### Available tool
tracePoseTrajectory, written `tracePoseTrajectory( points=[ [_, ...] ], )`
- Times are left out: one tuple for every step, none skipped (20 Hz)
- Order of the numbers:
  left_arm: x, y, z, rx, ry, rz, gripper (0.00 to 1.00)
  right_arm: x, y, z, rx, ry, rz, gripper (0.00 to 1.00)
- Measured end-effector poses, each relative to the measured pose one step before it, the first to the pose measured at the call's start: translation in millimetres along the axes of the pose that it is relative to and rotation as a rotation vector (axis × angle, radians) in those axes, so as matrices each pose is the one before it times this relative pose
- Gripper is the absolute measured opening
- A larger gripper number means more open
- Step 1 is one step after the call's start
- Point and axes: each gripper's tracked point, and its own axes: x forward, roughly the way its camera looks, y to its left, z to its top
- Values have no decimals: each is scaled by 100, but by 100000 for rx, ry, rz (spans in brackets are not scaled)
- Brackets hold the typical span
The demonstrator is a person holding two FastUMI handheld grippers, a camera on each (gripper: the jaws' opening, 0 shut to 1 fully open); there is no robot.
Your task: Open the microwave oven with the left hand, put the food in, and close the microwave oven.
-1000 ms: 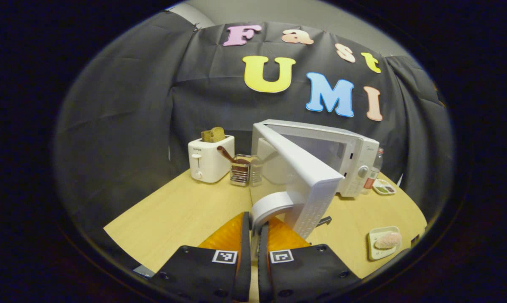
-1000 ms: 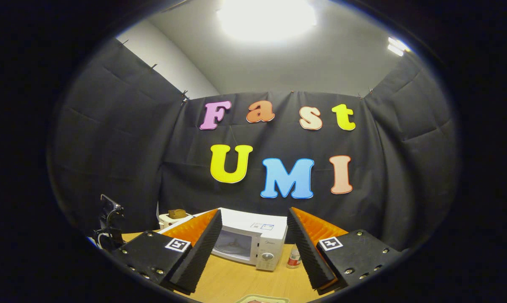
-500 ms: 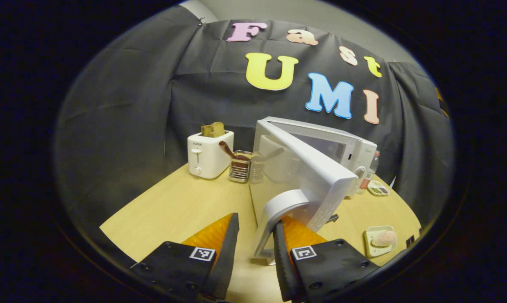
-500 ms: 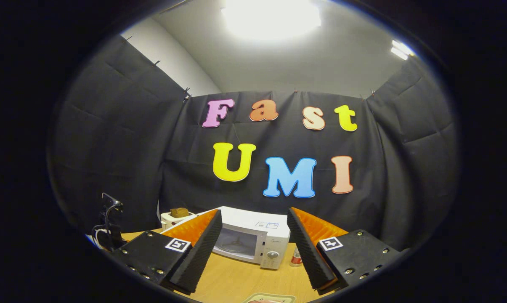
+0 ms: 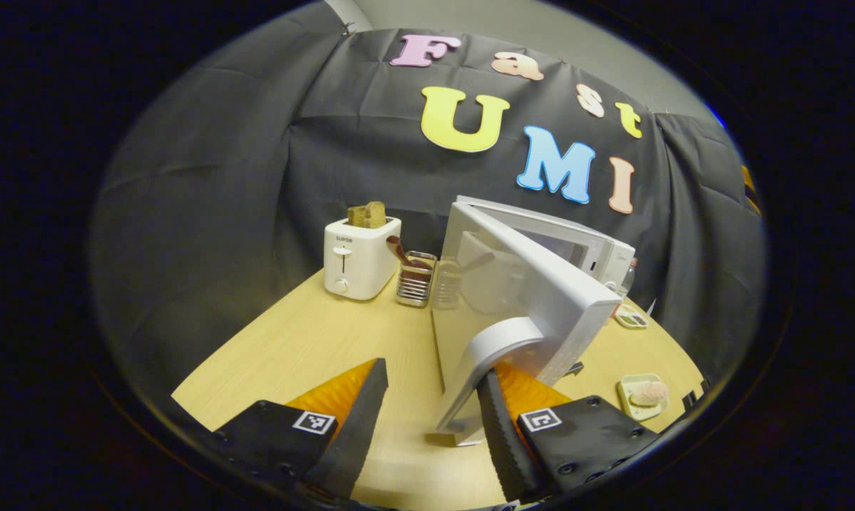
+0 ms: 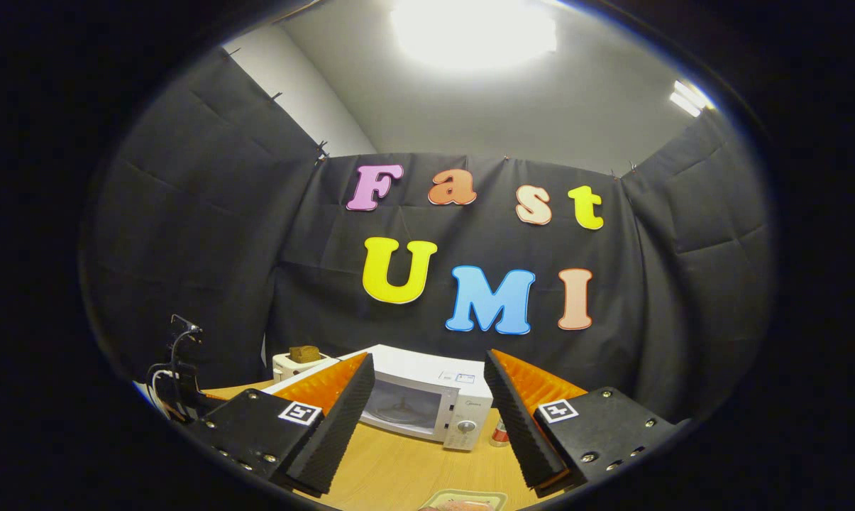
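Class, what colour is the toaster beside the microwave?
White, best seen in the left gripper view: toaster.

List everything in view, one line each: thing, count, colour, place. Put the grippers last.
microwave oven: one, white, back of the table, door open.
microwave door: one, white, swung out toward the left gripper, its curved handle just ahead of that gripper's fingers.
toaster: one, white, left of the microwave, brown bread in its slots.
utensil holder: one, metal, between toaster and microwave, a brown utensil inside.
plate of food: one, pale plate with a pinkish piece, front right of the table.
small dish: one, pale, by the microwave's right side.
bottle: one, red label, right of the microwave.
table: one, light wood.
left gripper: one, open, handle between its fingers.
right gripper: one, open, holds nothing.
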Motion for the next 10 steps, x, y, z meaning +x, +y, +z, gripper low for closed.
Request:
tracePoseTrajectory(
  points=[
    [11,171,173,1199,359,-134,80,-78,485,72,-208,27,410,95],
    [189,56,-39,392,1041,21,80,-175,468,89,-252,29,619,95],
    [-14,-57,-39,-349,1068,-456,83,-94,418,65,-186,-230,924,95],
    [-466,-246,-315,-440,745,-419,85,-71,392,71,-216,-206,1099,95],
    [-407,-343,-143,-397,130,-706,83,-105,432,13,-468,-159,1177,95],
    [-828,-410,-657,-1062,346,-1360,84,-16,171,-24,-493,-361,832,95],
    [-633,-11,-837,-1317,832,-268,83,-104,141,-37,119,-372,959,95],
    [-614,343,-902,-1030,1010,988,82,2,253,-151,666,30,1517,95],
    [-716,357,-960,-1744,1303,1438,83,154,93,-232,546,712,1643,95],
    [-1066,411,-862,-2518,475,1408,83,-78,-62,-137,126,199,1319,95]
  ],
)
